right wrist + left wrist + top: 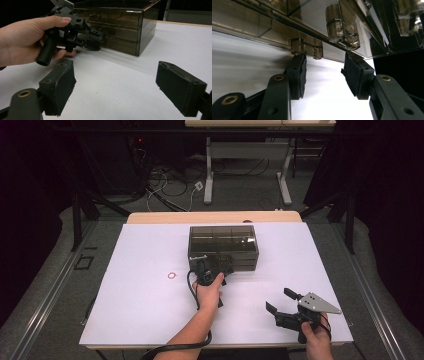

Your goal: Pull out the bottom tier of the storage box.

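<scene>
High view, left gripper (pixel 214 265) at smoked drawer box (pixel 223 240) — jaws apart either side of a knob (pixel 305 47), not gripping, right gripper (pixel 281 301) released over desk (pixel 140 310).

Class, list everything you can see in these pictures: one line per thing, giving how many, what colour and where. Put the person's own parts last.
Drawer box: one, smoky clear plastic, middle of the table toward the far edge.
Knobs: several, same smoky plastic, on the drawer fronts, just above the left gripper's pads.
Ring: one, small, reddish, on the sheet left of the box.
Sheet: one, white, covering the table top.
Table: one, light wood edge showing at the far side.
Left gripper: one, black, at the box's front, jaws part closed with nothing between the pads.
Right gripper: one, black with a grey plate, near right of the sheet, open and empty.
Hands: two, each holding a gripper.
</scene>
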Demonstrator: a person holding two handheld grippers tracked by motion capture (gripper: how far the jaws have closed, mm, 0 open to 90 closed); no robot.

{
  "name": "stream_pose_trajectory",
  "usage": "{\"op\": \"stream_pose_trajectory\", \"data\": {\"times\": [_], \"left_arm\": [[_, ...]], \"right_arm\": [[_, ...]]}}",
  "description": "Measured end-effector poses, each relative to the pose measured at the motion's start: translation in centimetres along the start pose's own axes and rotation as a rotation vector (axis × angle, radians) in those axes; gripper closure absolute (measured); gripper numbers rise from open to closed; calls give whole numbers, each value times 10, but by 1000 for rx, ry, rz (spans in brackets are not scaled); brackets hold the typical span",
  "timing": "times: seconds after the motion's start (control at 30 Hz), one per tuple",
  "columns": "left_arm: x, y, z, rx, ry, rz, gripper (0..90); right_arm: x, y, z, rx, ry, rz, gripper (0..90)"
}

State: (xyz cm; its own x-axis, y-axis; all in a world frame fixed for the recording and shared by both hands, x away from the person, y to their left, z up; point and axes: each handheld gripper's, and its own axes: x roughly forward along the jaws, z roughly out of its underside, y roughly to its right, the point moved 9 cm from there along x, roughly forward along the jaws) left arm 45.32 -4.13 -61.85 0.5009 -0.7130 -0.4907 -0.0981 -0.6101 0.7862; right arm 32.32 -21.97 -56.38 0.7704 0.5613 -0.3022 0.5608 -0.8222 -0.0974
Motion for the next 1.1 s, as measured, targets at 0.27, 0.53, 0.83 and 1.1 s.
{"op": "stream_pose_trajectory", "data": {"times": [0.27,0.53,0.83,1.1], "left_arm": [[3,0,0,-12,14,5,565],[4,-3,0,-28,25,-3,632],[3,-5,0,-42,22,-4,673],[5,-4,0,-60,15,-9,697]], "right_arm": [[0,1,0,2,-2,3,150],[0,0,2,13,-13,-3,150],[1,1,1,13,-9,-3,150],[2,1,2,13,-11,-5,150]]}}
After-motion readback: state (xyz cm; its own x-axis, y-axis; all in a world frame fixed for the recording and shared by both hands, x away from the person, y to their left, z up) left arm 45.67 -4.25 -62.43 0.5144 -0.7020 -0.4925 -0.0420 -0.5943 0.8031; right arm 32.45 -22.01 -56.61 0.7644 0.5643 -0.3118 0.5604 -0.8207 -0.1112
